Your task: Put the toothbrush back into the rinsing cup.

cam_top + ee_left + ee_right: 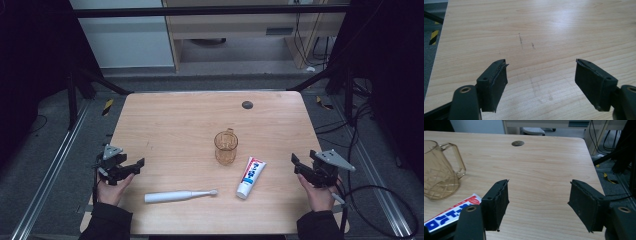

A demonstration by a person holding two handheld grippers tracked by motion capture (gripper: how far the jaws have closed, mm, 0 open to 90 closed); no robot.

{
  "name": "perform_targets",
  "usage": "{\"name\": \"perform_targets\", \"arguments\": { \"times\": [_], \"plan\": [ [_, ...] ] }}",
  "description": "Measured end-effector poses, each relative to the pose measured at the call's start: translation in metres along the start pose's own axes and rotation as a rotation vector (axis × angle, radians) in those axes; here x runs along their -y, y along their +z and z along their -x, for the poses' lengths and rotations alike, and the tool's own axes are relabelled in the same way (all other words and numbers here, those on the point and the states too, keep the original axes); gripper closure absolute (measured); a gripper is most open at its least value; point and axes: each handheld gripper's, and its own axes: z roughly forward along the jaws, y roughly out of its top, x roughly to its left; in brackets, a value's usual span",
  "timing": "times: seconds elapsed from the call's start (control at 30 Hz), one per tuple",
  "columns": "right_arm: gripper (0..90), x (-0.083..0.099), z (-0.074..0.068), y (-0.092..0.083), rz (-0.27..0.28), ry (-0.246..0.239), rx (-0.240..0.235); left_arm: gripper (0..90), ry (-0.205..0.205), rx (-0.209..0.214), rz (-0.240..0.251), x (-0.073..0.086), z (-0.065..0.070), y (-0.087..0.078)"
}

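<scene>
Both tools (141,162) (294,159) flank toothbrush (180,196), apart.

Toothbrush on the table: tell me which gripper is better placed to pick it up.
Left. The left gripper hangs open beside the handle end of the toothbrush. The right gripper, also open, is across the table, with the toothpaste tube between it and the brush.

The worktop (165,120) is pale wood-grain laminate, smooth with a soft sheen and a few dark scuffs. The cup (225,147) is clear amber plastic, glossy, with a cut diamond pattern. The toothbrush (180,196) is smooth white plastic. The toothpaste (251,177) tube is glossy printed plastic. The gripper pads (499,205) look matt black, rubbery, frayed at the edges.
</scene>
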Motion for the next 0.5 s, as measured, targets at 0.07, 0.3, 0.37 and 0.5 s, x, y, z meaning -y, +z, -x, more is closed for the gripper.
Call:
{"name": "perform_targets", "arguments": {
  "times": [0.07, 0.3, 0.37, 0.5],
  "plan": [
    [33.0, 0.000, -0.004, -0.001, -0.011, -0.020, -0.006, 30.7, 0.006, 0.011, 0.003, 0.001, 0.003, -0.004],
    [32.6, 0.002, -0.010, -0.005, -0.027, -0.050, -0.015, 42.0, 0.026, 0.042, 0.000, 0.005, 0.008, -0.011],
    [33.7, 0.002, -0.010, -0.007, -0.025, -0.050, -0.017, 44.4, 0.041, 0.054, -0.001, 0.007, 0.012, -0.013],
    [35.1, 0.004, -0.011, -0.006, -0.042, -0.048, -0.025, 48.8, 0.056, 0.048, -0.007, 0.010, 0.019, -0.013]
  ]
}}
